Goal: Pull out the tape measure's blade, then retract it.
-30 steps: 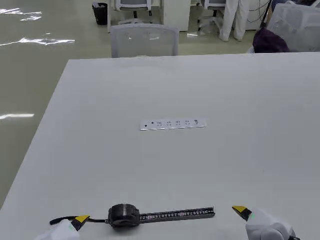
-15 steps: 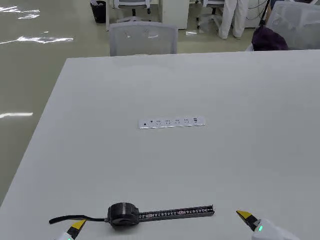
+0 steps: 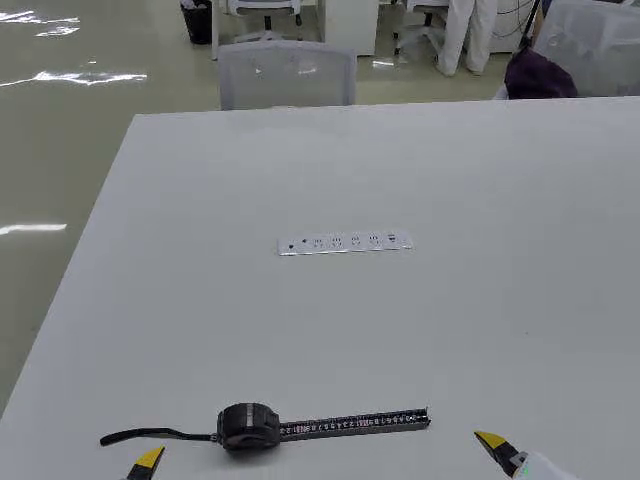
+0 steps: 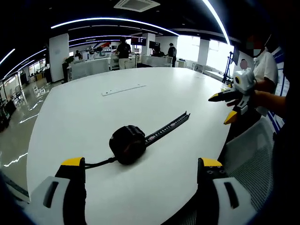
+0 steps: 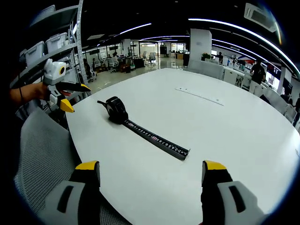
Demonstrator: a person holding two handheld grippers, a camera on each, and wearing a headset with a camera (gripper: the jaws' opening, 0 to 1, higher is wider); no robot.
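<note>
A black tape measure (image 3: 248,426) lies near the white table's (image 3: 300,170) front edge, its blade (image 3: 355,423) drawn out to the right and a black strap (image 3: 140,435) trailing left. Nothing grips it. A yellow fingertip (image 3: 148,460) of my left gripper pokes up below the strap, and a yellow fingertip (image 3: 493,443) of my right gripper sits right of the blade's end. In the left gripper view my left gripper (image 4: 141,164) stands open just short of the tape measure (image 4: 127,143). In the right gripper view my right gripper (image 5: 152,165) is open, near the blade's tip (image 5: 183,152).
A flush power strip (image 3: 345,242) sits in the table's middle. A grey chair (image 3: 288,78) stands at the far edge. A mesh chair (image 5: 37,154) is by the near edge. Floor drops off past the table's left edge (image 3: 70,290).
Both grippers have drawn back toward the near edge, so less of each shows in the head view. The tape measure and its extended blade have stayed put.
</note>
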